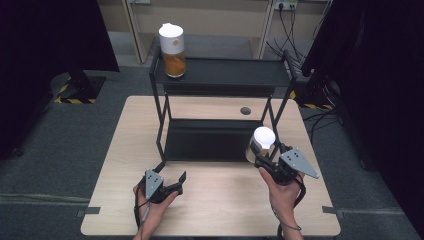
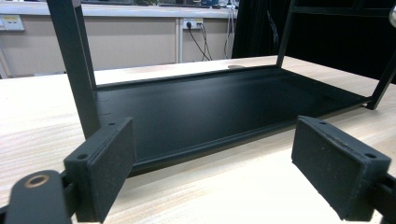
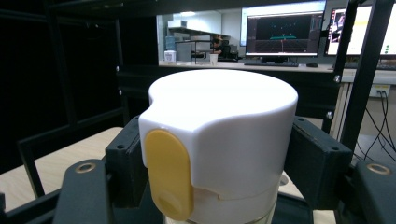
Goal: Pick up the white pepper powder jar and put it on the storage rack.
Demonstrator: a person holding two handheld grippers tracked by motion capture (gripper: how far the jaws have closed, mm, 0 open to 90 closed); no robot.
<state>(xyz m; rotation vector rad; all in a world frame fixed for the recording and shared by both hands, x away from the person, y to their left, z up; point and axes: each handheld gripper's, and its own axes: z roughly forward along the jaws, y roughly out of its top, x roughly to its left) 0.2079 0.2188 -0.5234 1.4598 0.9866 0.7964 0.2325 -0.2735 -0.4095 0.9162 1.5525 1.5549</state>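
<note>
White-lidded clear jar (image 1: 261,143), its lid marked with a yellow oval tab, sits clamped between the jaws of the right gripper (image 1: 264,159) in the high view, held just off the front right corner of the black two-tier metal rack (image 1: 220,75) and above the pale wooden table (image 1: 220,200). Relative to that rack, the left gripper (image 1: 179,181) rests low in front of its front left leg, jaws spread apart and holding nothing. A second clear jar with a white lid and orange contents (image 1: 173,50) stands upright on the rack's top shelf, at its left end, well apart from both grippers.

From the left gripper view, the two black padded fingers (image 2: 109,168) stand wide apart with bare table between them. The rack's lower black shelf (image 2: 224,102) lies just beyond them, flat on the table, and its front left post rises just beside the left-hand pad.

From the right gripper view, the jar's white lid (image 3: 224,130) is pressed on both sides by the black pads (image 3: 317,158), with the yellow tab facing the camera. The clear body below the lid is barely visible. The rack's dark frame stands behind and on both sides of the jar.
</note>
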